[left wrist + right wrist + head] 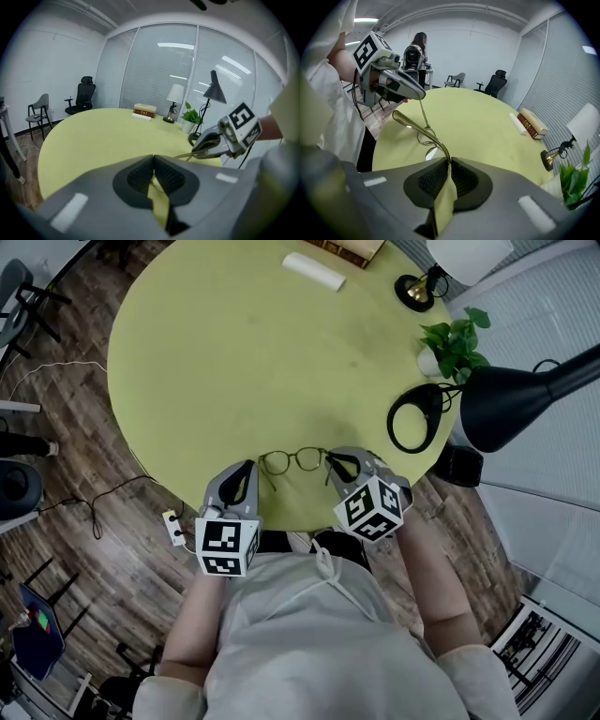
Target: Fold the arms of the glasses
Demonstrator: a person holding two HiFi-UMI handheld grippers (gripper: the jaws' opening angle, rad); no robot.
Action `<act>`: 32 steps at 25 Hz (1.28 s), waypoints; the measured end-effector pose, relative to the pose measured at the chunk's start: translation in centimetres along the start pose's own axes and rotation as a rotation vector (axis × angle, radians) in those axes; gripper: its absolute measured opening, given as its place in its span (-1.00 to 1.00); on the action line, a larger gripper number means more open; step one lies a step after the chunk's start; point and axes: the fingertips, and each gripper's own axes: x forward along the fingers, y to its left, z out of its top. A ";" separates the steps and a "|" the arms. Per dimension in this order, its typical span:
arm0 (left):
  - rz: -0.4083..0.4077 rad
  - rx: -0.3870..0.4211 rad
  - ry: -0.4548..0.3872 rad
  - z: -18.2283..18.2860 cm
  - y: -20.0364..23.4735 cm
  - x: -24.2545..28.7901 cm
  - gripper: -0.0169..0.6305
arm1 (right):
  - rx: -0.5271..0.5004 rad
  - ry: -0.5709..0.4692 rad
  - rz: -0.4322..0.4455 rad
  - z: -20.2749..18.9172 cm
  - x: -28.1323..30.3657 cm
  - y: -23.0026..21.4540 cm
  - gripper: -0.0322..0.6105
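Observation:
Thin gold-rimmed glasses (293, 460) lie near the front edge of the round yellow-green table (234, 352), between both grippers. My right gripper (336, 463) is shut on one gold arm (426, 133), which runs up and left out of its pads (461, 178) toward the lenses (425, 141). My left gripper (251, 469) is shut at its tip (423, 96) on the other thin arm (424, 115). In the left gripper view its own pads (140, 176) meet, and the right gripper (197, 152) shows across the table.
A black desk lamp (525, 399) with a ring base (417, 418), a potted plant (455, 348) and a small brass lamp (417, 287) stand at the table's right side. A book (347, 249) and a white roll (314, 271) lie at the far edge. Office chairs (84, 96) stand beyond.

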 end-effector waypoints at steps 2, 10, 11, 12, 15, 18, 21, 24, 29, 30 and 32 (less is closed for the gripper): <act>-0.005 0.015 -0.007 0.4 -0.1 0.0 -0.93 | 0.013 0.005 -0.002 0.0 -0.2 0.4 -0.82; -0.024 0.052 -0.006 0.8 -0.2 0.7 -0.93 | 0.051 0.013 0.003 0.2 -0.3 1.4 -0.83; -0.030 0.057 -0.002 0.8 -0.4 0.9 -0.93 | 0.056 0.010 0.003 0.3 -0.3 1.4 -0.82; -0.037 0.062 0.003 0.6 -0.5 1.1 -0.93 | 0.062 0.009 0.004 0.3 -0.3 1.4 -0.82; -0.053 0.076 0.018 0.1 -1.2 1.8 -0.93 | 0.078 0.008 0.006 0.3 -0.4 1.5 -0.82; -0.070 0.098 0.032 -0.9 -2.1 2.8 -0.93 | 0.096 0.005 0.003 -0.2 -0.5 1.7 -0.82; -0.086 0.118 0.059 -2.0 -2.4 3.3 -0.93 | 0.109 0.005 0.004 -0.1 -0.6 2.2 -0.82; -0.106 0.125 0.076 -2.2 -2.5 3.6 -0.93 | 0.112 0.007 0.002 0.1 -0.8 2.6 -0.82; -0.141 0.117 0.118 -2.9 -3.1 4.6 -0.93 | 0.123 -0.008 -0.001 0.2 -1.0 2.7 -0.83; -0.151 0.117 0.129 -3.1 -3.2 4.8 -0.93 | 0.121 -0.011 -0.002 0.3 -1.0 2.7 -0.83; -0.166 0.121 0.147 -3.5 -3.6 5.3 -0.93 | 0.119 -0.016 -0.004 0.3 -1.0 2.6 -0.83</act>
